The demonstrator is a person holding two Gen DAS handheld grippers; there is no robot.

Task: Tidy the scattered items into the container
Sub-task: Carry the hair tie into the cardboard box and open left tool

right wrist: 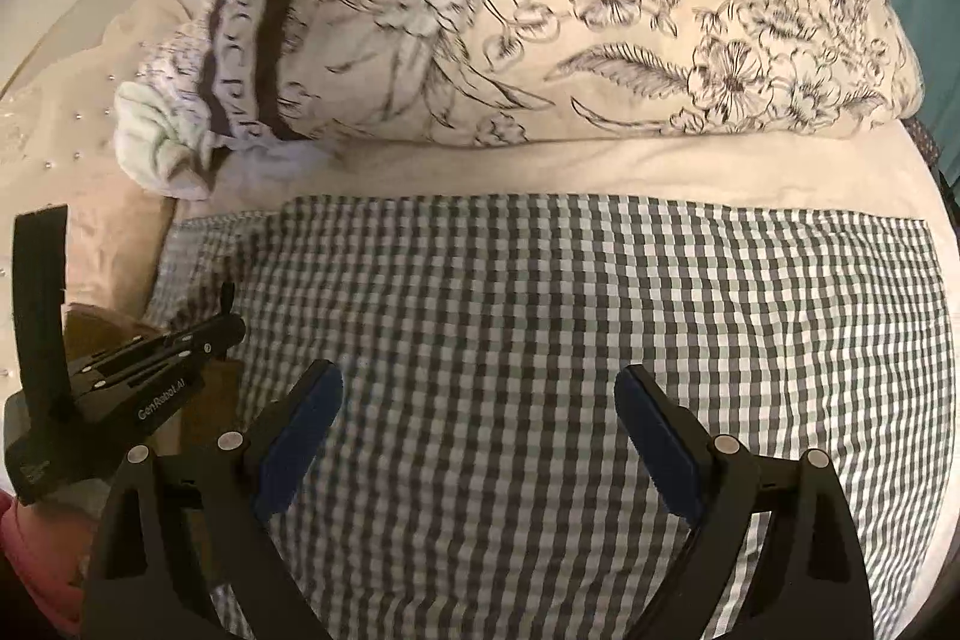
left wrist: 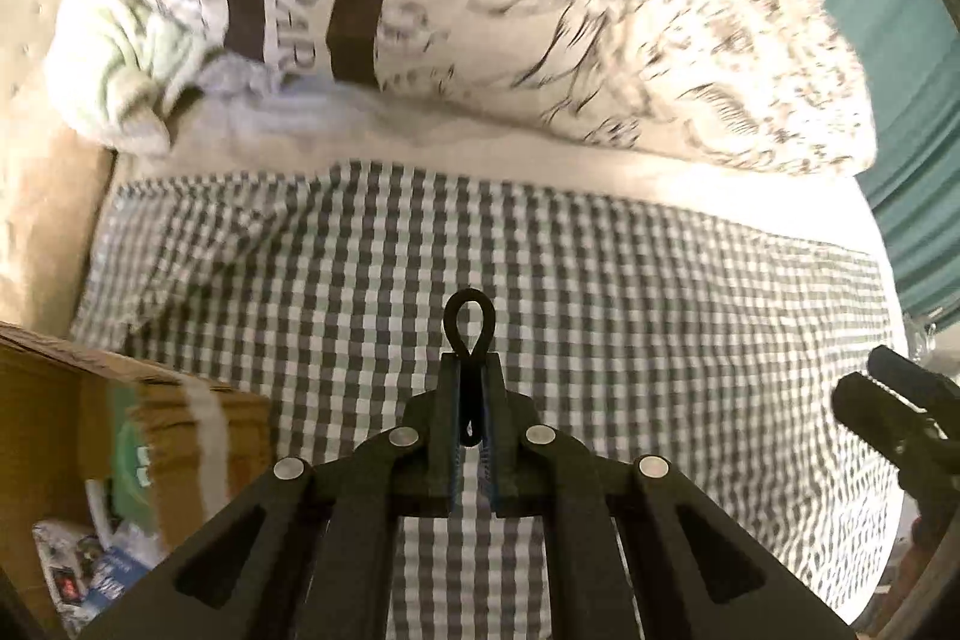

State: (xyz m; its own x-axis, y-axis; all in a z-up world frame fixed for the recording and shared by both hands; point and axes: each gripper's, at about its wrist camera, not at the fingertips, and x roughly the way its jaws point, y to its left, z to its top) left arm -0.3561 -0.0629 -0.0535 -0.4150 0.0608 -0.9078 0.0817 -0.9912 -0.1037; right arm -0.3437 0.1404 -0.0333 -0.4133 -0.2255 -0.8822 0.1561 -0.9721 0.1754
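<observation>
My left gripper (left wrist: 472, 370) is shut on a black hair tie (left wrist: 470, 325), whose loop sticks out past the fingertips above the checked cloth (left wrist: 600, 310). The cardboard box (left wrist: 150, 436) sits at the lower left of the left wrist view, with packets inside it. My right gripper (right wrist: 478, 388) is open and empty over the checked cloth (right wrist: 570, 340). The left gripper also shows in the right wrist view (right wrist: 225, 325), at the left, with the hair tie's loop (right wrist: 227, 293) just visible above its tip. The right gripper shows at the right edge of the left wrist view (left wrist: 864, 376).
A floral pillow (right wrist: 600, 40) lies across the back of the bed. A knitted garment with dark stripes (right wrist: 258, 22) and a pale green bundle (right wrist: 156, 130) lie at the back left. A teal curtain (left wrist: 900, 100) hangs at the right.
</observation>
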